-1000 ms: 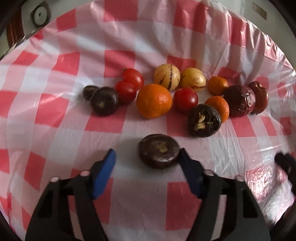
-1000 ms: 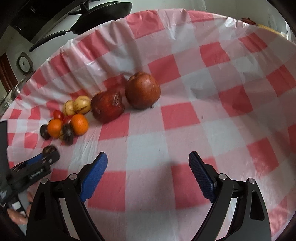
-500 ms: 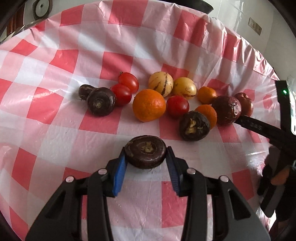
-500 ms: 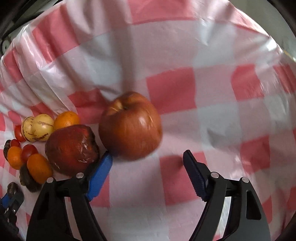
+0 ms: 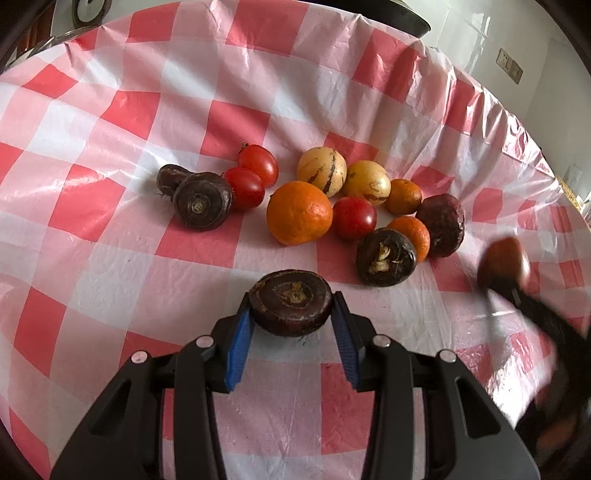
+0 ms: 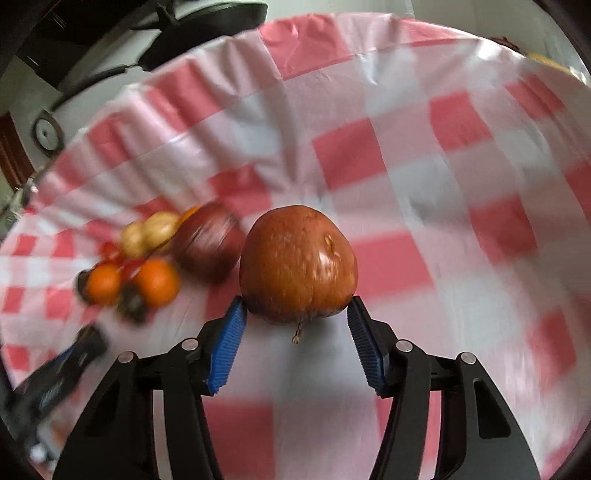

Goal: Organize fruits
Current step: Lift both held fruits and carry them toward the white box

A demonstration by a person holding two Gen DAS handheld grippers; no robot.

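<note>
My left gripper (image 5: 291,314) is shut on a dark brown water chestnut (image 5: 290,302), its blue pads pressed on both sides. Beyond it lie a big orange (image 5: 299,213), tomatoes (image 5: 258,165), two yellow striped fruits (image 5: 322,171), small oranges (image 5: 404,196), more chestnuts (image 5: 202,201) and a wrinkled dark red apple (image 5: 441,225). My right gripper (image 6: 295,306) has a brown-red apple (image 6: 297,258) between its pads. Its jaws are closing and touch the apple's lower sides. The same apple (image 5: 502,258) shows blurred at the right of the left wrist view.
A red and white checked cloth (image 5: 110,110) covers the table. A dark pan (image 6: 207,22) stands past the far edge. In the right wrist view the left gripper (image 6: 81,350) is blurred at lower left, near the fruit cluster (image 6: 155,280).
The left gripper shut on the water chestnut. The right gripper moved up to the brown-red apple, narrowed its jaws around it and took it away from the dark red apple.
</note>
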